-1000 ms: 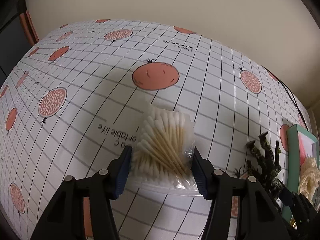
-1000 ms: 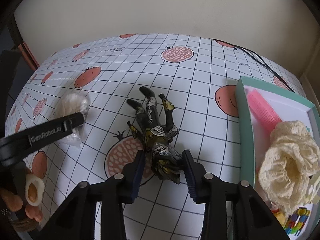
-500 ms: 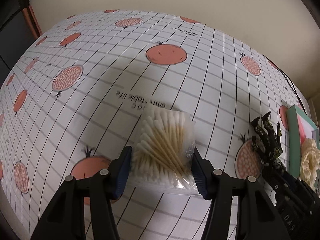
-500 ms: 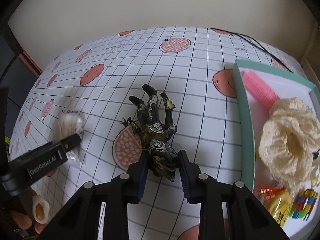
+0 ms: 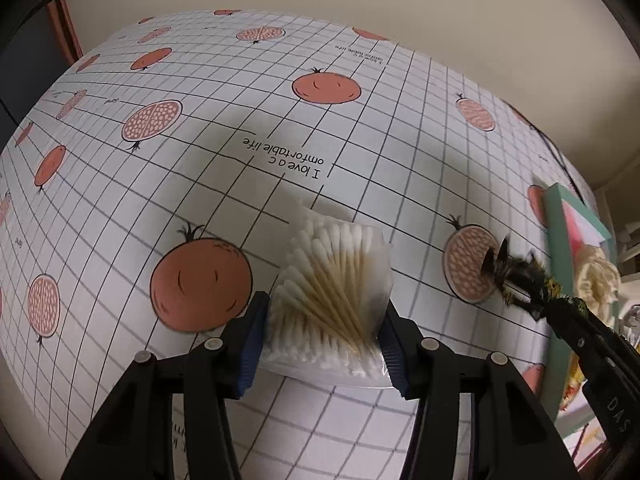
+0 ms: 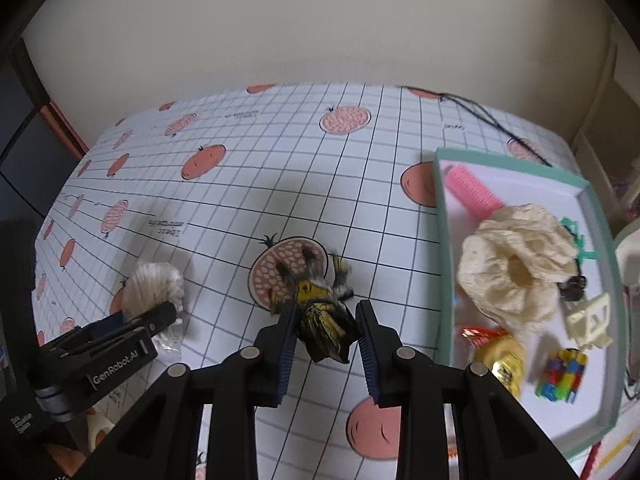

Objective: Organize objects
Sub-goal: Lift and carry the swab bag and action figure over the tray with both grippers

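Room: plain cream wall (image 6: pixel 320 32) behind the table; dark furniture at the left edge.
Surface: tablecloth (image 5: pixel 240 184), white with a black grid, orange fruits, cut pomegranates and small printed text.
Left gripper (image 5: pixel 322 336): blue-padded black tongs pinching a clear bag of cotton swabs (image 5: pixel 334 292) (pale wooden sticks fanned out, white tips); it appears raised off the cloth, and shows at lower left in the right wrist view (image 6: pixel 154 292).
Right gripper (image 6: pixel 326 340): pads pressed on a black-and-yellow toy figure (image 6: pixel 320 316), legs blurred, over a pomegranate print.
Tray (image 6: pixel 440 248): teal rim, white floor, at the right, well apart from the swabs.
In the tray: pink ridged roller (image 6: pixel 474 190), cream lace scrunchie (image 6: pixel 516 264), gold-wrapped item (image 6: pixel 502 360), coloured block toy (image 6: pixel 562 376), cream plastic piece (image 6: pixel 588 320).
Behind the tray: black cord (image 6: pixel 480 110) on the cloth.
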Tool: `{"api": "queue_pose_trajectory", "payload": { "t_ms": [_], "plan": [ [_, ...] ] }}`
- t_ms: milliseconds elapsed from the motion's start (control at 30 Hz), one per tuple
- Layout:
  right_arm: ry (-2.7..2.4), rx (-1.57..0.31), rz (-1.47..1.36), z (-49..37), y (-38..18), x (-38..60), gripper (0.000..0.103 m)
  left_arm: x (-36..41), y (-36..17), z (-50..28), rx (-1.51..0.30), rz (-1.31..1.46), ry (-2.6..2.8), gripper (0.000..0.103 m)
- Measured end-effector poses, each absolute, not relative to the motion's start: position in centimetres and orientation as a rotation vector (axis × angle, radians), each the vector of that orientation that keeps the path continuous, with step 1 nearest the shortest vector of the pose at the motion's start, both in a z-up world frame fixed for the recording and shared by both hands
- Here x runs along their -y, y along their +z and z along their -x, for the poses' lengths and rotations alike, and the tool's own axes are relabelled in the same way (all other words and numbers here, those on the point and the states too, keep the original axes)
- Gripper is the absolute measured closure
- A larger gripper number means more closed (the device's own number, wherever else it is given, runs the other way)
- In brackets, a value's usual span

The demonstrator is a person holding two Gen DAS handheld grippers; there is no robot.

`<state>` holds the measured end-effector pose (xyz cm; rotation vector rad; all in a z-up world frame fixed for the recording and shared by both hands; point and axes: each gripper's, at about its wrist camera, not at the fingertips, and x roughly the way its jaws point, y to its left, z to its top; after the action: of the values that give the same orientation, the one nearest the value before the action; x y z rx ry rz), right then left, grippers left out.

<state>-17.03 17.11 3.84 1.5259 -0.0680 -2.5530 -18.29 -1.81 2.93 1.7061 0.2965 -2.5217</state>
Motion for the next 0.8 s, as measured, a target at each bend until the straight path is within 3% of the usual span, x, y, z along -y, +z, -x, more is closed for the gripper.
{"api": "queue_pose_trajectory", "payload": {
  "t_ms": [267, 800],
  "plan": [
    [-2.602, 0.046, -1.497, 13.6, 5.9, -17.9, 0.072, 1.3, 5.0, 16.0, -0.347, -1.688, -2.594, 0.049],
    [-2.682, 0.030, -1.411, 10.2, 8.5, -20.3, 0.072, -3.3, 8.2, 13.5, -0.229, -1.627, -2.756, 0.049]
  ]
}}
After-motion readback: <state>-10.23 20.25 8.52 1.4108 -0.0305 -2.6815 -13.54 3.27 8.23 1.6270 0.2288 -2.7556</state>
